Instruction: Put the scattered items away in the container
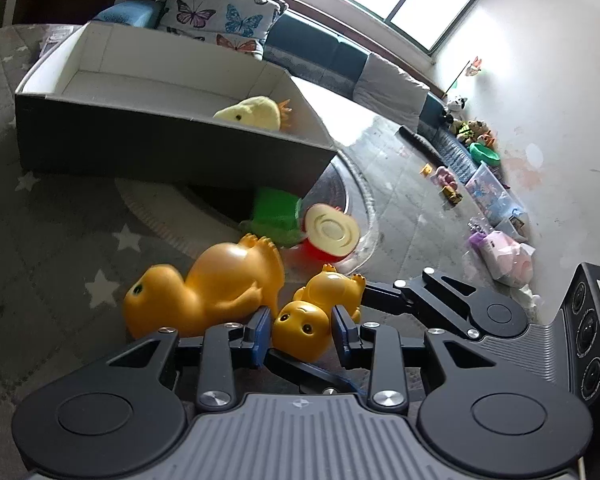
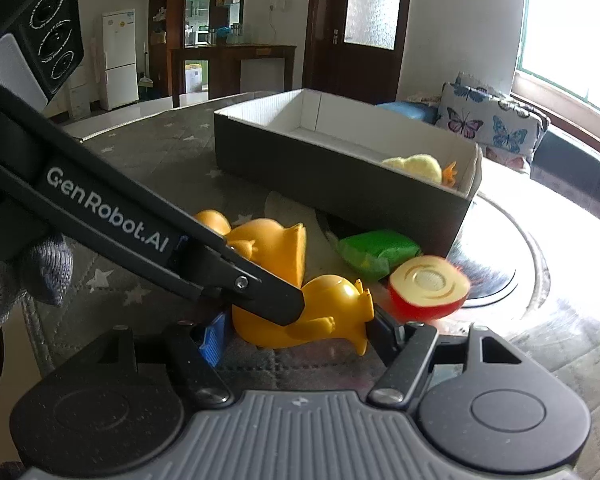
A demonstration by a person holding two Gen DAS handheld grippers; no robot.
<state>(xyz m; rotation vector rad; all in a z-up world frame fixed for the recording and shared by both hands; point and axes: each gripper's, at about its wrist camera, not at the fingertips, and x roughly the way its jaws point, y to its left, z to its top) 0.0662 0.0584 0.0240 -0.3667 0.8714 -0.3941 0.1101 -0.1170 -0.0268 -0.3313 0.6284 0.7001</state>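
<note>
1. Left wrist view: the left gripper (image 1: pixel 302 330) has its fingers spread to either side of the small yellow duck (image 1: pixel 316 314), blue pads flanking the head. Contact cannot be confirmed, so it counts as spread, not yet pinching.
2. Just left of the left finger lies the large yellow duck (image 1: pixel 216 284), touching or nearly touching that finger. Ahead of the fingertips sit the green toy (image 1: pixel 274 216) and the half apple (image 1: pixel 330 236), and beyond them the container (image 1: pixel 172 140), which holds a plush chick (image 1: pixel 254 114).
3. Right wrist view: the right gripper (image 2: pixel 300 334) has its fingers spread about the small duck's body. One blue pad (image 2: pixel 212 338) shows at the left; the right pad is partly hidden. The left gripper's arm crosses in front of the duck.
4. Risk: both grippers bracket the same duck. If both close, the fingers may collide or squeeze the smooth toy out sideways.
5. Risk: lifting may knock the large duck or roll the apple, which lies just ahead of the right finger.
6. Room: the container wall stands ahead of the toys, with the green toy near its base. A carried duck must rise over the near rim; the interior looks largely open.
</note>
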